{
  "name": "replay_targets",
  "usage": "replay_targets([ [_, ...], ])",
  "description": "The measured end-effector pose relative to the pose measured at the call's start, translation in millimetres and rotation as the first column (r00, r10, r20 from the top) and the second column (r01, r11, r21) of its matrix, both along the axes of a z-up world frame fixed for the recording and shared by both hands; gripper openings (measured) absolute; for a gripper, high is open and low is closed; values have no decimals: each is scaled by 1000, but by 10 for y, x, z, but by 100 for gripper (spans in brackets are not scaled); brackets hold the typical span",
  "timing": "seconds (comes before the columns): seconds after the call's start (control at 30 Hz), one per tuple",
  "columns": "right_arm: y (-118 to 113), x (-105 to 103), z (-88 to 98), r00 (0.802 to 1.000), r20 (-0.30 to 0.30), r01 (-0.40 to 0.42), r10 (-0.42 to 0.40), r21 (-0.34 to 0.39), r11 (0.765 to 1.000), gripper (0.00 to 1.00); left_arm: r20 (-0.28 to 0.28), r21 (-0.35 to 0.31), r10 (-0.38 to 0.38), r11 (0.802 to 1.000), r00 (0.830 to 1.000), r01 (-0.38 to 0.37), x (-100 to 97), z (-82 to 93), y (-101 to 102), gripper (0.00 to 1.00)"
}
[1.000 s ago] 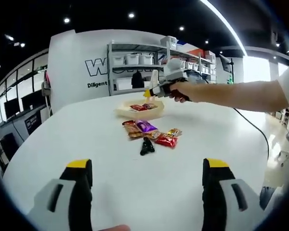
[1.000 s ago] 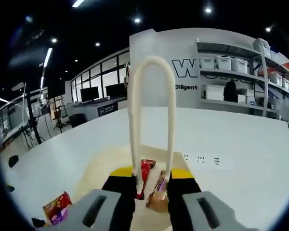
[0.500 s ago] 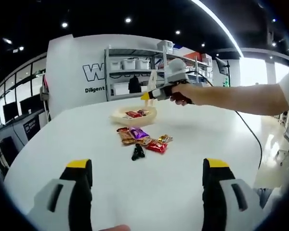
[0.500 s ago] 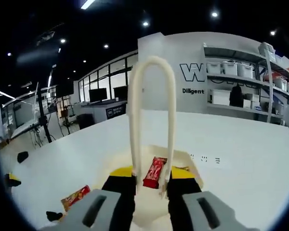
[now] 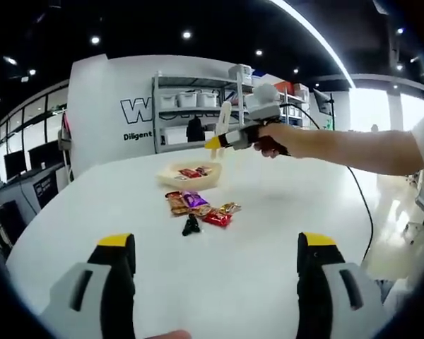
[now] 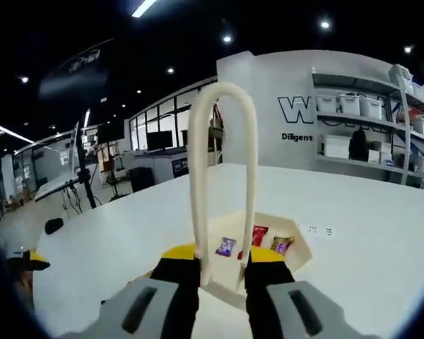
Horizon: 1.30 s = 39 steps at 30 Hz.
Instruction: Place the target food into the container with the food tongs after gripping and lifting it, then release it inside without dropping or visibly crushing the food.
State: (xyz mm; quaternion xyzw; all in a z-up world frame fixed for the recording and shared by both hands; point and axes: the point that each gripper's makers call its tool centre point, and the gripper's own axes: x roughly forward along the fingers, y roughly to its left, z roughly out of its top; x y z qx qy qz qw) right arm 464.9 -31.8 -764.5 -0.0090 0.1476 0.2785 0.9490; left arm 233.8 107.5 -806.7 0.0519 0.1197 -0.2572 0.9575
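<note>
In the left gripper view, the left gripper (image 5: 215,282) hangs low over the white table (image 5: 268,233) with its jaws spread wide and nothing between them. Beyond it, wrapped snacks (image 5: 198,206) lie in a loose cluster on the table beside a small black object (image 5: 191,226), with the cream container (image 5: 189,174) just behind, holding more snacks. The right gripper (image 5: 219,141), held in a person's hand (image 5: 272,138), hovers above the container. In the right gripper view, its jaws pinch the cream food tongs (image 6: 222,176), whose two arms hang empty over the container (image 6: 297,258), where three wrapped snacks (image 6: 258,236) rest inside.
</note>
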Motion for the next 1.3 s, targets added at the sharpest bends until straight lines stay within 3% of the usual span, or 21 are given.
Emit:
replay_targets([
  [0.2,16,-178,-3,1000,-10,-25,26,9,1000,17,11,-5,-1,1000,1000,1,-84,32,-2,93],
  [0.3,48,-283,-60,999,-7,-51,51,-23,998,18,11,-10,-1,1000,1000,1,-108,32,0,93],
  [0.33,31,-288,-85,999,-4,-49,49,-48,998,18,11,-11,0,1000,1000,1,-113,32,0,93],
  [1.3,192,-653,-546,993,-66,-105,101,-54,993,18,14,-3,-2,1000,1000,2,-212,17,5,93],
])
